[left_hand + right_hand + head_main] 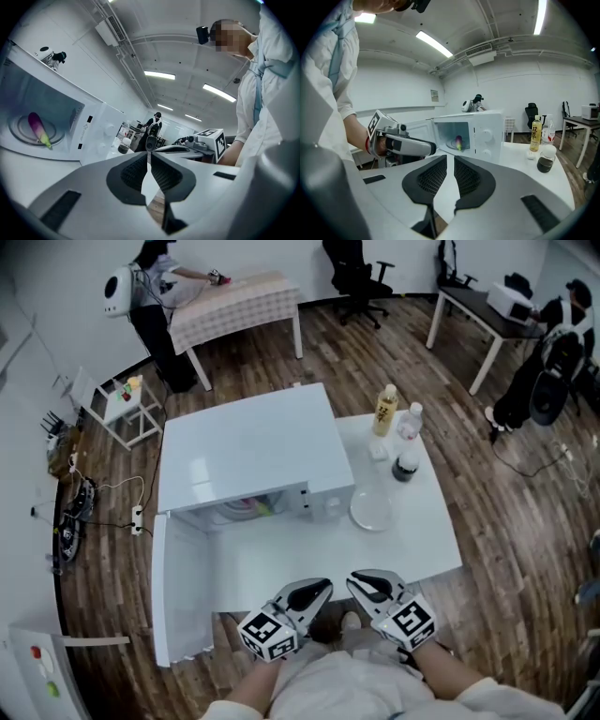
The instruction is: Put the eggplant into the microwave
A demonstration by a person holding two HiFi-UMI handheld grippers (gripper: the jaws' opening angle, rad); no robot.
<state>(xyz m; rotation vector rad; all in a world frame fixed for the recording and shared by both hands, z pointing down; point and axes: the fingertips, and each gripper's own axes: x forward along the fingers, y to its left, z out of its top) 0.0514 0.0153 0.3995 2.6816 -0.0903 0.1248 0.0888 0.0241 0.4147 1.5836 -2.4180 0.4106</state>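
The purple eggplant (pixel 37 127) with its green tip lies on the turntable inside the white microwave (pixel 248 451); it also shows through the opening as a small shape, the eggplant (pixel 458 141). The microwave door (pixel 178 587) hangs wide open to the left. Both grippers are held close to the person's body, off the table's near edge and away from the microwave. My left gripper (pixel 319 590) (pixel 150 154) has its tips touching and holds nothing. My right gripper (pixel 359 579) (pixel 450 160) shows a narrow slit between its pads, with nothing in it.
Right of the microwave on the white table (pixel 412 540) stand a yellow-label bottle (pixel 385 410), a clear bottle (pixel 410 420), a dark jar (pixel 405 466) and a round glass plate (pixel 371 510). People stand at other tables in the back of the room.
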